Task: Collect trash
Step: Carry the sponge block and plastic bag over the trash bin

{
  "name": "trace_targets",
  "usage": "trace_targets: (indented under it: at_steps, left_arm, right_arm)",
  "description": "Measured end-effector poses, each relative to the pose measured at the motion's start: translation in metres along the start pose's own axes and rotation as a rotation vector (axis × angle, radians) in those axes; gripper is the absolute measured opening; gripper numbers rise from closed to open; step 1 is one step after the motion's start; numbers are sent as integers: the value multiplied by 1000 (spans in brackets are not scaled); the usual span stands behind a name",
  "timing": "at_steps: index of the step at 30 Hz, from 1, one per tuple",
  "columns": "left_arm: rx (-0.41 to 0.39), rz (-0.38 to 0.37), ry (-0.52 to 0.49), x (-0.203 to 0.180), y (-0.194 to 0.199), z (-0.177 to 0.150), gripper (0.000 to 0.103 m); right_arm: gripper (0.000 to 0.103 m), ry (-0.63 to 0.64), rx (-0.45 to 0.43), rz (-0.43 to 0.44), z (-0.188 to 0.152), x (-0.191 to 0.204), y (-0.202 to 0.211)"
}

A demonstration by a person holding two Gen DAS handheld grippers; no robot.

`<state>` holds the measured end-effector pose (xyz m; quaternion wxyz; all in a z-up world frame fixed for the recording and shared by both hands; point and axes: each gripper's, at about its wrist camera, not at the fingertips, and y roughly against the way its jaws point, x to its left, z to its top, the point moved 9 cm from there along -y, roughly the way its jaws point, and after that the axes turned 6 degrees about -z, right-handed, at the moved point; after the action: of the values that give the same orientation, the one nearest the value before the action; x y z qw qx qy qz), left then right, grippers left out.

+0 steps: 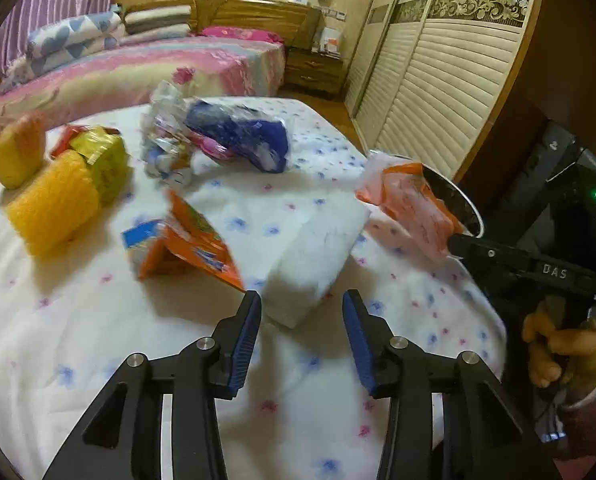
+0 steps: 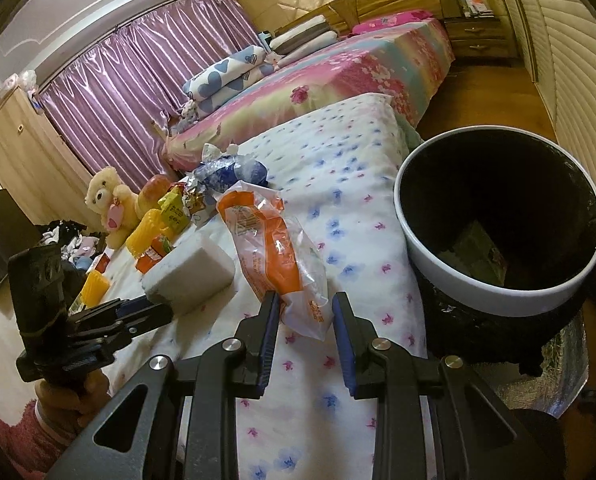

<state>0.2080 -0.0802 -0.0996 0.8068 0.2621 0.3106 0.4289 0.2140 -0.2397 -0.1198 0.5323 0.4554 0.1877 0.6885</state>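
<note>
Right wrist: right gripper [image 2: 305, 322] pinching orange wrapper [image 2: 272, 256] beside bin [image 2: 474, 288]; left gripper [image 1: 301, 334] spread, empty

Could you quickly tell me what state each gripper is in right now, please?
Left gripper: open, holding nothing.
Right gripper: shut on the orange wrapper.

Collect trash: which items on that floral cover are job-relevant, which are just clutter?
Job:
orange wrapper, held in right gripper
bin
blue wrapper
orange packet
left gripper, open

Lying about:
teddy bear
white foam block
yellow toy corn
</note>
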Motion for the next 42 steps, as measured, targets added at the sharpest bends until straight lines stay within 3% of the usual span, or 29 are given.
trace_targets:
  at_steps: [9, 11, 12, 16, 25, 42]
  left_arm:
    - [0, 49, -70, -9, -14, 8, 43]
    - [6, 56, -74, -10, -18, 8, 37]
    - [7, 53, -73, -10, -20, 9, 26]
    - [8, 8, -52, -16, -20, 6, 23]
    - [-19, -41, -95, -47, -15, 6, 23]
    - [12, -44, -125, -89, -68, 42, 23]
  right_arm:
    - [27, 4, 1, 8, 0, 2, -1]
    - [27, 7, 0, 3, 0, 2, 0]
    - [27, 8, -3, 1, 0, 2, 0]
    - [27, 3, -12, -5, 0, -1, 4]
    - [27, -17, -31, -25, 2, -16, 16]
    - [27, -87, -82, -152, 16, -74, 43]
